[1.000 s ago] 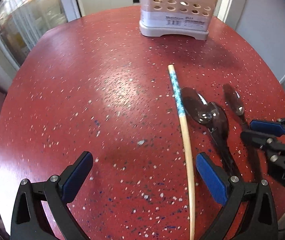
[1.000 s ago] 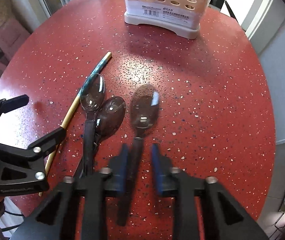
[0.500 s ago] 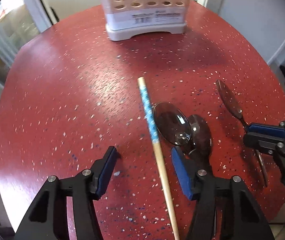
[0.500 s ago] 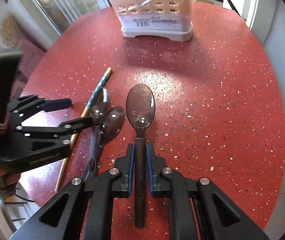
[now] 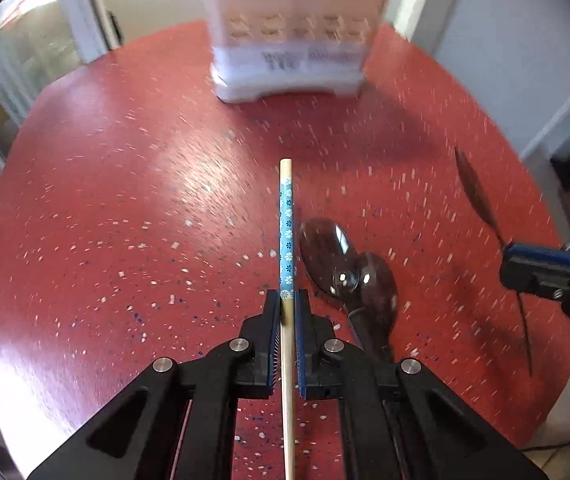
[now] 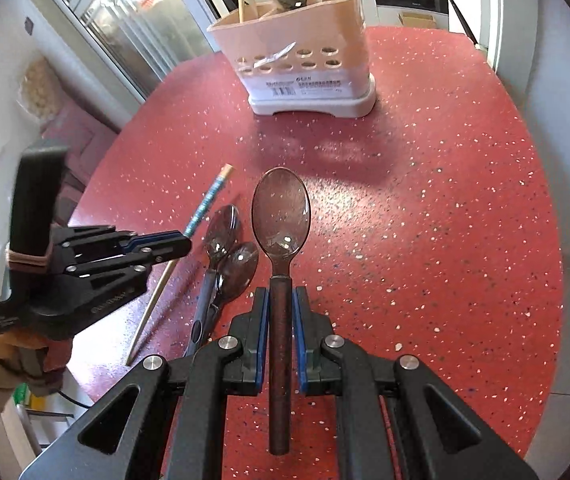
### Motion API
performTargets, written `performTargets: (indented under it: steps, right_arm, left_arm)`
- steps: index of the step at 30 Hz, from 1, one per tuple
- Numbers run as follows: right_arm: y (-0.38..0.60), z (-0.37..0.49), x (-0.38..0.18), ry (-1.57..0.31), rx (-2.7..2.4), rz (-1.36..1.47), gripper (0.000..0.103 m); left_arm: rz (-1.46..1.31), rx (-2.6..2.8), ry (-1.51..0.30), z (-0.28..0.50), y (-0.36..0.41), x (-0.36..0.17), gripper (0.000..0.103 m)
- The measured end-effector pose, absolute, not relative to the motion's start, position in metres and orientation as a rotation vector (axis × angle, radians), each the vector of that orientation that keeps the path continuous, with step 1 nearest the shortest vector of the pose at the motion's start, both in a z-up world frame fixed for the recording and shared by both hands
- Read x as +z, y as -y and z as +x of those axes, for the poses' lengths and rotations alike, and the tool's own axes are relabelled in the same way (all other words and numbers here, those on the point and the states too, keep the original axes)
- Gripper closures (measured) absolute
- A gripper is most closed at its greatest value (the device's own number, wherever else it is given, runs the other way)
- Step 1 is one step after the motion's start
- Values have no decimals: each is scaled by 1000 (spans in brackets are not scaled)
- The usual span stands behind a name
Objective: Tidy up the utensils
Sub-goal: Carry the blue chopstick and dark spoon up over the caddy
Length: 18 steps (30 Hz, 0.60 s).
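A: Start on the left. What has the left gripper [image 5: 287,304] got?

B: Its jaws are clamped on the chopstick [image 5: 286,232], pads pressing either side just below the blue patterned band. The stick's long axis runs straight out along the fingers, its patterned end pointing far, toward the utensil holder [image 5: 291,56] at the far edge of the red table [image 5: 125,200].

A: So stick and holder are already in line?

B: Roughly, as I judge it. The holder sits well beyond the stick's far end, so the stick has to be carried far and tipped upright over a compartment.

A: And in the middle?

B: Two dark spoons [image 6: 227,248] lie on the table, bowls overlapping, handles pointing near, between the two grippers.

A: The right side?

B: The right gripper [image 6: 281,304] is closed on the brown spoon [image 6: 281,216] by its handle, bowl pointing far, clear of the table it seems. The holder [image 6: 301,60] stands well beyond it, slightly left of the bowl's line, with chopsticks and a spoon already in it.

A: Which hand is nearer?

B: I can't tell; both look well apart from it.
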State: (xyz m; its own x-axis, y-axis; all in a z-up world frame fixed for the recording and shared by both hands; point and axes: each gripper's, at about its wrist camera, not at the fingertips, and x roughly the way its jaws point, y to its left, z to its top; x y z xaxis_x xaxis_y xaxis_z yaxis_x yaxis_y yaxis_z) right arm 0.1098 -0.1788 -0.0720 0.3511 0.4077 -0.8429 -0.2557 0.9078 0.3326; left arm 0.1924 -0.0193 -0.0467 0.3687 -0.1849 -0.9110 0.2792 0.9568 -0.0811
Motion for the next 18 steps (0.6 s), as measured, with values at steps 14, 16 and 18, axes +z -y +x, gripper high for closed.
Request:
performTargets:
  steps: [14,16,18]
  right_arm:
    - [215,135,-11,-952,463,238,90]
    - [216,142,0,-925,463,238,90]
    - [217,152,10,-897,461,238,90]
  left_arm:
    - [-129,-289,-792,188,2,76,67]
    - [-146,-285,-750,199,4,90,67]
    - [-171,-278,-700,212,5,109,67]
